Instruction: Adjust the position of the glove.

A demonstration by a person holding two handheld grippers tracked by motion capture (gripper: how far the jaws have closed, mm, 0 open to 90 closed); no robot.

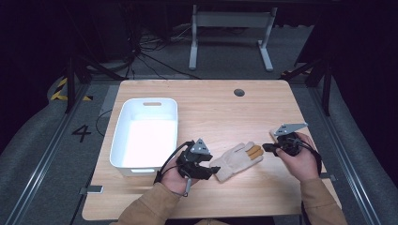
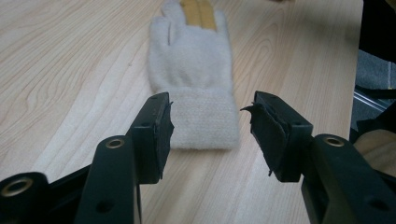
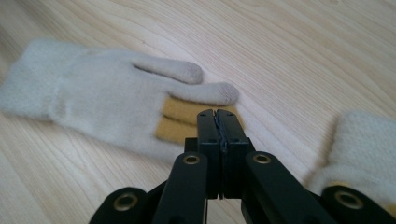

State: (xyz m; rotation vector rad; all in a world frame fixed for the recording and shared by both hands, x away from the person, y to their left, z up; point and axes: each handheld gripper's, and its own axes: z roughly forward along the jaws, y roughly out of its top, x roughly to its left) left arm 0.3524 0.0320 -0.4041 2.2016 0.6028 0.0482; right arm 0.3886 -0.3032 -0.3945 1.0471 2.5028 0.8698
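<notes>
cream knit glove flat, cuff toward left hand-held gripper, fingers opposite

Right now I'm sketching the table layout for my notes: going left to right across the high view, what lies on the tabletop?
White bin → left gripper → cream glove with tan fingers → right gripper.

High view looks down over the table — both gripper views skim it closely, sharing the glove.
</notes>
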